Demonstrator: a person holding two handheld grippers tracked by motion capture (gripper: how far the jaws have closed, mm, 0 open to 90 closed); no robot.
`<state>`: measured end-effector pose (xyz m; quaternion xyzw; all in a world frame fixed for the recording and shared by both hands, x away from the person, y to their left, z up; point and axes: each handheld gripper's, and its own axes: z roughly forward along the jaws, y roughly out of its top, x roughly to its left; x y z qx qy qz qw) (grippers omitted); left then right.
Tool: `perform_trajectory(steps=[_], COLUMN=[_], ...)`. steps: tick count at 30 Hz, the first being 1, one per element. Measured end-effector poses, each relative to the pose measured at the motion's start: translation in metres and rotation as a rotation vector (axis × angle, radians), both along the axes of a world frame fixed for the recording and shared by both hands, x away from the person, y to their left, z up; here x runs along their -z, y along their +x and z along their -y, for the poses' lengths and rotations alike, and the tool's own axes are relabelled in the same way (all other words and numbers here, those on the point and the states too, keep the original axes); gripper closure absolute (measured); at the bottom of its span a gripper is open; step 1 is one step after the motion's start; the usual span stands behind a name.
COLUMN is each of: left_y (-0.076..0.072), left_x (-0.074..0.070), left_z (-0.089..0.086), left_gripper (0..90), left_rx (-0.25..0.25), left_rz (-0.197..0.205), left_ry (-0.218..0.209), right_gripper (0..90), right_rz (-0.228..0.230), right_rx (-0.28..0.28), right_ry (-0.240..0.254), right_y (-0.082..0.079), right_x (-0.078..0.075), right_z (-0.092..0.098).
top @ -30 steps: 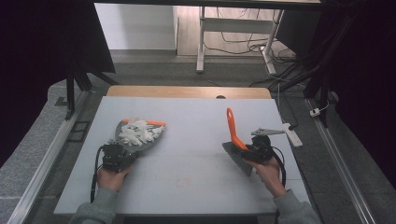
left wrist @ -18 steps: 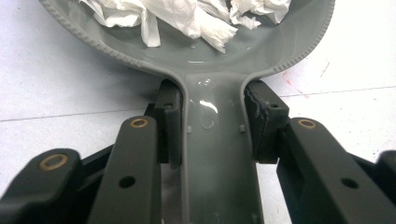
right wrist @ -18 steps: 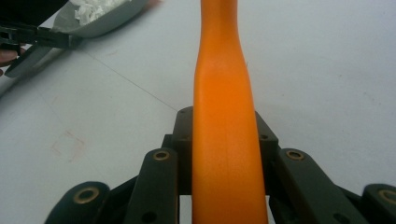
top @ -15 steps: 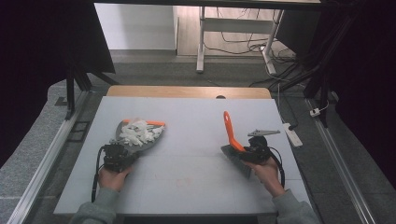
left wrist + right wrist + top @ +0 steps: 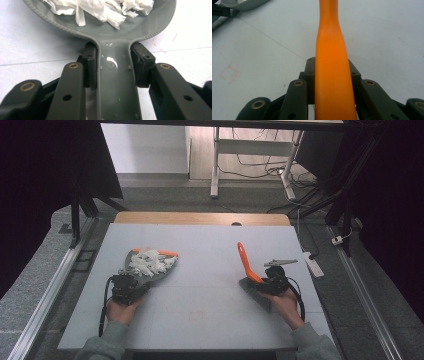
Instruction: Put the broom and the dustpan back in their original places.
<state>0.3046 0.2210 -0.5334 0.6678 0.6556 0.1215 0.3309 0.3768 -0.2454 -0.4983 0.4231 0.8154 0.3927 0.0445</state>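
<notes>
A grey dustpan (image 5: 150,270) lies on the white table at the left, heaped with torn white paper (image 5: 147,262). My left gripper (image 5: 131,285) is shut on its handle. In the left gripper view both pads (image 5: 91,67) rest against the sides of the handle (image 5: 112,82) just behind the pan (image 5: 110,32) and the paper (image 5: 100,10); the jaws have just eased a touch. At the right, my right gripper (image 5: 260,281) is shut on a brush with an orange handle (image 5: 245,260), which points up and away. That handle (image 5: 330,62) runs straight between the right gripper's (image 5: 331,72) jaws.
The table (image 5: 210,240) ends at a wooden strip (image 5: 200,218) on its far side. A white power strip (image 5: 312,262) lies just off the right edge. Faint red marks (image 5: 228,73) show on the surface. Dark frames and cables stand beyond the table.
The orange brush handle has shifted slightly to the left with the right hand. The dustpan and the left hand have stayed where they were.
</notes>
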Motion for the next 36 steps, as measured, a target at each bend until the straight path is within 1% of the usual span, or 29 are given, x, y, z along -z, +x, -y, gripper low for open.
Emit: perform_trajectory(steps=[4,8,11,15,18,20,22,25,27,30,31,36], left_y=[0.0,-0.002,-0.006,-0.011,-0.015,-0.017,-0.02,-0.024,-0.026,-0.028,-0.028,-0.029], left_x=[0.0,-0.003,-0.007,-0.013,-0.016,-0.017,-0.017,-0.017,-0.018,-0.02,-0.02,-0.021], left_z=[0.001,0.0,0.0,-0.002,-0.002,-0.001,0.001,0.003,0.001,-0.006,-0.008,-0.016], left_gripper=[51.9,41.3,36.1,34.0,32.9,31.3,28.8,25.4,23.5,23.5,23.5,23.6], left_rx=[0.011,0.019,0.023,0.042,0.056,0.069,0.092,0.111,0.109,0.094,0.09,0.08], left_rz=[0.006,0.027,0.044,0.069,0.073,0.075,0.063,0.063,0.074,0.088,0.087,0.09], left_ry=[0.002,0.028,0.051,0.056,0.059,0.069,0.101,0.134,0.147,0.142,0.139,0.13], right_gripper=[70.3,70.2,69.9,69.5,67.1,65.1,63.3,61.1,58.8,56.9,56.4,52.4], right_rz=[0.005,0.018,0.02,0.026,0.032,0.032,0.028,0.018,0.014,0.008,-0.004,-0.011], right_rx=[0.011,0.022,0.029,0.027,0.029,0.032,0.038,0.04,0.045,0.062,0.071,0.094], right_ry=[-0.012,-0.04,-0.053,-0.07,-0.087,-0.096,-0.1,-0.102,-0.105,-0.114,-0.107,-0.124], right_y=[0.003,0.006,0.008,0.009,0.011,0.012,0.013,0.016,0.017,0.019,0.02,0.022], right_x=[0.001,0.002,0.002,0.002,0.002,0.002,0.002,0.002,0.003,0.003,0.004,0.004], right_z=[0.002,0.004,0.005,0.006,0.006,0.008,0.009,0.011,0.012,0.015,0.015,0.016])
